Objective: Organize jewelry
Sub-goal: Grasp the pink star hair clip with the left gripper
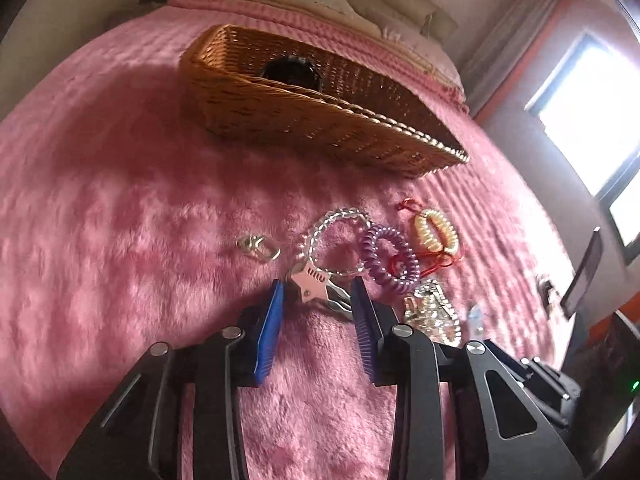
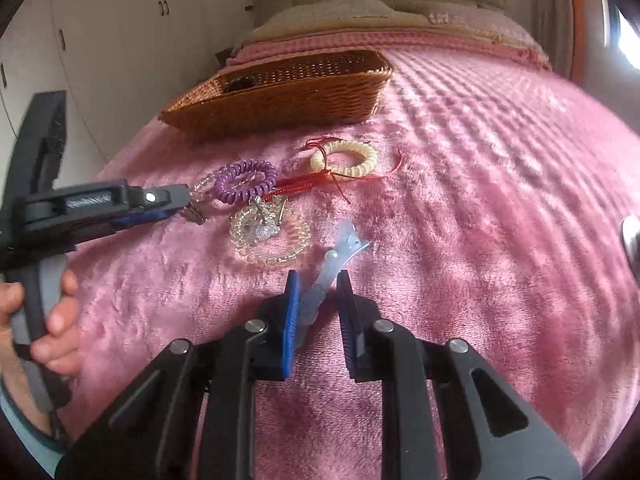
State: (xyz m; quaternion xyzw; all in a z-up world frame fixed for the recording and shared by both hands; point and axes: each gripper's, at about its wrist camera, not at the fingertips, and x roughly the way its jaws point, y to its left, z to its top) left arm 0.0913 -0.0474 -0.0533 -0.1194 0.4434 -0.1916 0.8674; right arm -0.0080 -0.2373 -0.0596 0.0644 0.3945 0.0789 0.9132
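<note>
On the pink plush blanket, my left gripper (image 1: 318,281) is closed around a pink star hair clip (image 1: 310,280), and both blue pads touch its ends. From the right wrist view the left gripper (image 2: 182,200) is seen side-on, low over the blanket. My right gripper (image 2: 317,276) is shut on a pale translucent clip with a pearl (image 2: 340,248), which lies slanted between the pads. A purple spiral tie (image 1: 390,258) (image 2: 246,182), a cream spiral tie with red cord (image 1: 436,232) (image 2: 344,158) and a clear bead bracelet (image 1: 336,232) lie loose just beyond.
A wicker basket (image 1: 304,128) (image 2: 280,96) stands farther back with a black item (image 1: 290,70) inside. A small silver piece (image 1: 258,246) lies left of the star clip. A heap of clear beads (image 2: 268,240) sits between the grippers. A person's hand (image 2: 56,320) holds the left tool.
</note>
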